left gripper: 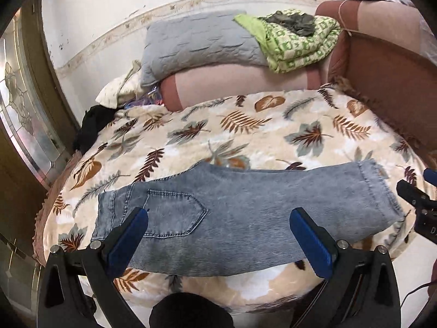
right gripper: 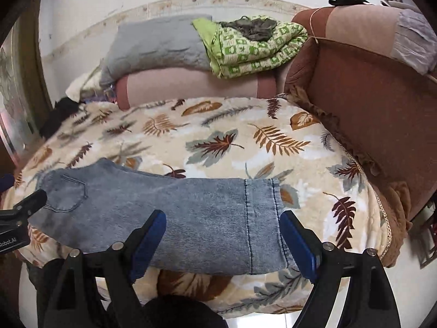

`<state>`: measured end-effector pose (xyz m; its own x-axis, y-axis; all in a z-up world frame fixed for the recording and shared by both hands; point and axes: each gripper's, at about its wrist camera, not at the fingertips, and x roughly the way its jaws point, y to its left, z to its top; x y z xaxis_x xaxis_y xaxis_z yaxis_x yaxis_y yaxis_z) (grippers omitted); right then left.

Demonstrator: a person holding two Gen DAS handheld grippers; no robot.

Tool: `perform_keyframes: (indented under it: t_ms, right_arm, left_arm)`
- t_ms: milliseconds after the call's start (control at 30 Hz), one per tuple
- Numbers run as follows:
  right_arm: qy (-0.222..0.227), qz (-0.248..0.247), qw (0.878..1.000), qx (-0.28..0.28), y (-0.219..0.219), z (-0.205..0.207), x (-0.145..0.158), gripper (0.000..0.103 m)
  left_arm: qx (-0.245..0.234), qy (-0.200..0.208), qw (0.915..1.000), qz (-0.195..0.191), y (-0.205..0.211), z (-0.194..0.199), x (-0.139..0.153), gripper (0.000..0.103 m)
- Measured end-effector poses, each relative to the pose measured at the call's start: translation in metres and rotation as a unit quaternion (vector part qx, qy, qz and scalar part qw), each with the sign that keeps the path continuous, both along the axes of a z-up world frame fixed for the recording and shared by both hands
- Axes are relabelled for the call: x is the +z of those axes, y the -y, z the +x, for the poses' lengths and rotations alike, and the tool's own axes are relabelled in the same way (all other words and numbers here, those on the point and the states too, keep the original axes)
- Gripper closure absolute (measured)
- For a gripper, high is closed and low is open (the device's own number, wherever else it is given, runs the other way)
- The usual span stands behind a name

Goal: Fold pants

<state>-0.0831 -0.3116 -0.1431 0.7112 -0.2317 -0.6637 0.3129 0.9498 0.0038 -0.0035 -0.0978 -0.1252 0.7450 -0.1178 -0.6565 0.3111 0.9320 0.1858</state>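
Both of my grippers are hovering above the near edge of the bed, tilting downward toward it. My left gripper is standing with its blue-padded fingers spread wide, gripping nothing; the pads are hanging over the waist end of the pants without pressing on them. My right gripper is likewise gaping wide and empty, its fingers framing the hem end of the same garment. On the body of the left gripper, as my right camera is catching it at its left edge, part of a white label is reading "Robot.AI".

Just past the fingers the blue denim pants are lying flat in a long folded strip across the leaf-print blanket, back pocket toward my left, stitched hem toward my right. Farther back a pink bolster is lying along the wall, bearing a grey pillow and a folded green patterned quilt. A brown headboard is rising on the right.
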Motion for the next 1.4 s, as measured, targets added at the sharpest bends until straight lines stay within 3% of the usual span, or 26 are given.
perform_keyframes:
  t_ms: [367, 1400]
  right_arm:
    - [0.001, 0.007, 1.0, -0.002, 0.011, -0.016, -0.005, 0.016]
    - [-0.037, 0.036, 0.999, -0.016, 0.031, -0.003, -0.04, 0.016]
  left_arm:
    - [-0.018, 0.0, 0.9998, 0.012, 0.019, -0.015, 0.004, 0.0]
    - [-0.025, -0.042, 0.9975, 0.052, 0.042, 0.002, -0.033, 0.0]
